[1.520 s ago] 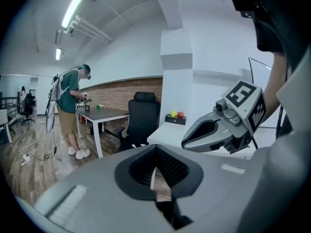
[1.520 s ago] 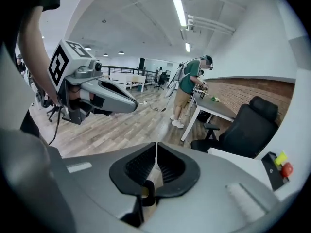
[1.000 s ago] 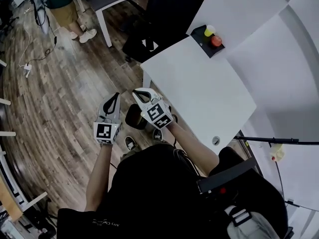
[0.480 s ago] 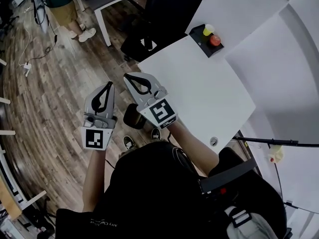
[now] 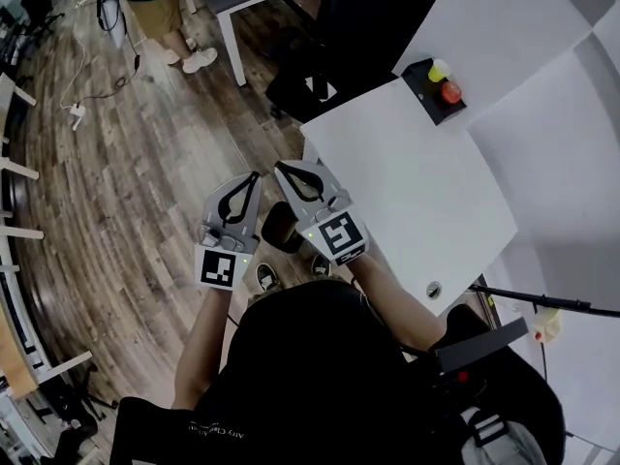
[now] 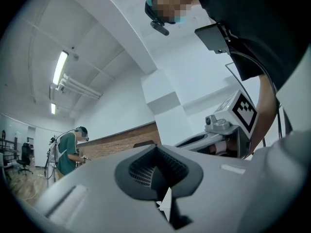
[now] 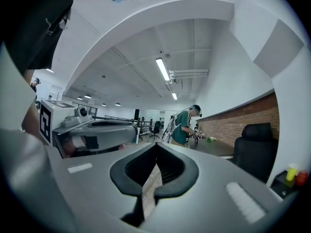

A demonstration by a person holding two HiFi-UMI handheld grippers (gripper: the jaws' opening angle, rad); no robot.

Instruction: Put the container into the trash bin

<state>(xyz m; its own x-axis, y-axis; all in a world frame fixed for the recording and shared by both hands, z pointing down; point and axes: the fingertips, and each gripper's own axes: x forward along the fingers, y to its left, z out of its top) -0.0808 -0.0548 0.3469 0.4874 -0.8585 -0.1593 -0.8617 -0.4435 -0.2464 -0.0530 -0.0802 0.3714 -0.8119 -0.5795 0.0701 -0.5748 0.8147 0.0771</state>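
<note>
Left gripper [image 5: 254, 176] pressed together, nothing in it, right gripper [image 5: 280, 167] pressed together and empty too, side by side, just beside the white table [image 5: 417, 177]

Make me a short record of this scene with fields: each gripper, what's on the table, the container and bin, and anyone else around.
left gripper: jaws shut, nothing between them, held over the wooden floor
right gripper: jaws shut, empty, close beside the left one, next to the table edge
table: white, with a black box at its far corner
box top: one yellow item, one red item
container, trash bin: neither can be identified in these views
other person: green shirt, standing across the room
</note>
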